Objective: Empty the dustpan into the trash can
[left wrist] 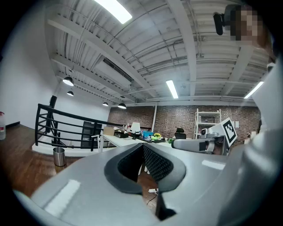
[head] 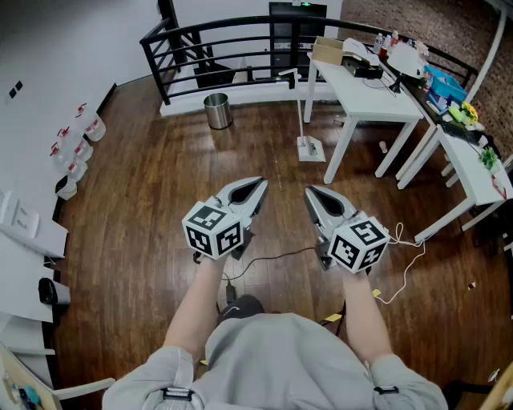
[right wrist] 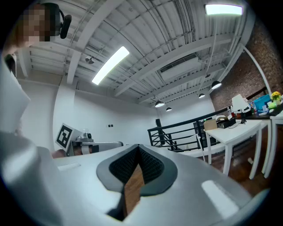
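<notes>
Wood floor (head: pixel 144 200) runs to a black railing (head: pixel 208 32), with a round metal trash can (head: pixel 217 110) just before it. A white long-handled dustpan (head: pixel 311 149) stands upright by the table (head: pixel 377 100) leg, apart from the can. The left gripper (head: pixel 258 184) and right gripper (head: pixel 311 192) hover level, jaws together, empty.

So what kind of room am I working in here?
Probably a workshop or lab on a mezzanine: a black railing edges the wood floor, white tables hold cluttered gear, and the far wall is bare brick.
</notes>
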`<action>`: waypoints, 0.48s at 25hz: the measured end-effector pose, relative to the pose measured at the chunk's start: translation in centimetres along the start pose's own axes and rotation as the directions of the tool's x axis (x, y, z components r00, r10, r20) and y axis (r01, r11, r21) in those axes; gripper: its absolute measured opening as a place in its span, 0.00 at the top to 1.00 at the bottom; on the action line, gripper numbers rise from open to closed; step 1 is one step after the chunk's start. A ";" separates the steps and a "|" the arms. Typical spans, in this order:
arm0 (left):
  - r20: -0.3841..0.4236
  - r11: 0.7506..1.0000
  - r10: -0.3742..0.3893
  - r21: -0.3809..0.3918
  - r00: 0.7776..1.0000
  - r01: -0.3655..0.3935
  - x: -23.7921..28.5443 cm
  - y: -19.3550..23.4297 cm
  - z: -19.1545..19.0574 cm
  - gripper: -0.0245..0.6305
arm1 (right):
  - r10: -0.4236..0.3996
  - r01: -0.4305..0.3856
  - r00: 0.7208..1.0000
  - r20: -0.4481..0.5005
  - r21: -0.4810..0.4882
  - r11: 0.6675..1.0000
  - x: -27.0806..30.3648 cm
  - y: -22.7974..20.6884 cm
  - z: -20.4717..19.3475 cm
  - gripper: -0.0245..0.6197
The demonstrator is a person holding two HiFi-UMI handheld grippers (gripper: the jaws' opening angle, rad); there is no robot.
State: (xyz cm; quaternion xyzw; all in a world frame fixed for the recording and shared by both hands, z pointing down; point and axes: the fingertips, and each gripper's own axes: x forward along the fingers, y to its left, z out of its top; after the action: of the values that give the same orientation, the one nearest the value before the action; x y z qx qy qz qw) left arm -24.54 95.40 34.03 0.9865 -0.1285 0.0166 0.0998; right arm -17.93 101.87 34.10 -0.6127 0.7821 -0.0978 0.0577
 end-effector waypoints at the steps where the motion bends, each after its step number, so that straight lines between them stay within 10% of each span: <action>1: -0.002 1.000 0.000 -0.004 1.000 0.000 0.5 0.5 -0.2 0.96 | 0.000 0.000 1.000 0.000 0.001 1.000 0.5 -0.5 0.0 0.96; 12: -0.017 0.998 -0.047 -0.034 0.999 0.046 9.0 9.5 -0.1 0.96 | -0.055 0.055 0.998 -0.038 -0.004 0.998 9.0 -8.6 0.3 0.96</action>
State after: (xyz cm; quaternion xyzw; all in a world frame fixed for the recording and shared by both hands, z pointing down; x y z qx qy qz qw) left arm -18.27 84.17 36.51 0.9872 -0.1050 0.0207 0.1180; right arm -11.91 91.12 36.04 -0.6320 0.7661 -0.1101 0.0392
